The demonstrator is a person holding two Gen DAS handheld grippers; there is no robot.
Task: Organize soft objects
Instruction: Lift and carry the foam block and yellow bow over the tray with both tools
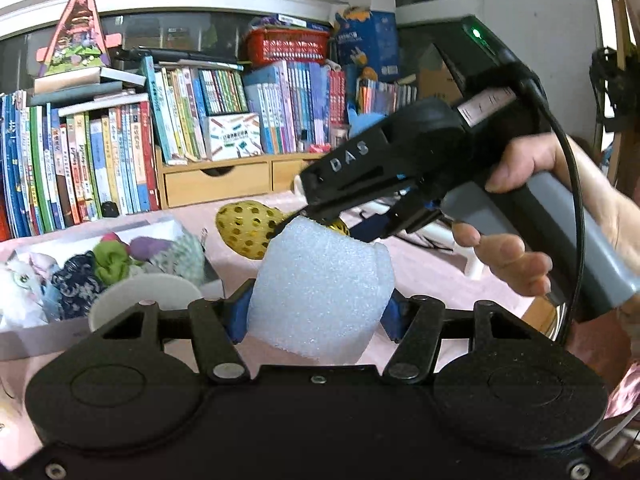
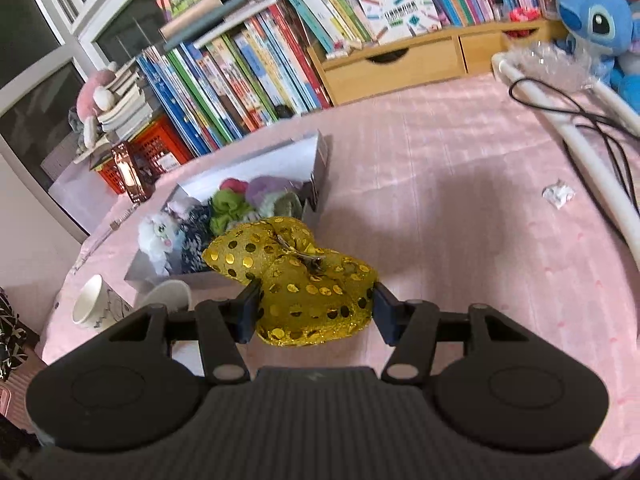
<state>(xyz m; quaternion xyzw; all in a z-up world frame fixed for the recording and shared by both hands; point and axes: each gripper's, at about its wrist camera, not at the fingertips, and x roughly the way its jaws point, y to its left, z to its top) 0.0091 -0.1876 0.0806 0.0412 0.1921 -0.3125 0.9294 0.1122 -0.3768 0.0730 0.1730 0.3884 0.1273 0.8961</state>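
My left gripper [image 1: 318, 316] is shut on a white foam piece [image 1: 320, 288], lifted above the pink cloth. In the left wrist view the right gripper [image 1: 320, 216] comes in from the right, held by a hand [image 1: 516, 248], with the gold sequinned bow [image 1: 244, 228] partly hidden behind the foam. In the right wrist view my right gripper [image 2: 316, 312] is shut on that gold bow [image 2: 296, 280], held over the near corner of the silver box [image 2: 280, 160]. The box [image 1: 24, 340] holds several soft items: a white plush, dark floral, green and purple fabrics.
Two white paper cups [image 2: 94, 304] lie by the box's near side. Bookshelves and wooden drawers [image 2: 392, 64] line the far edge. A blue plush [image 2: 592, 20], white tube [image 2: 592, 160], black cables and a crumpled paper scrap [image 2: 558, 196] sit at right.
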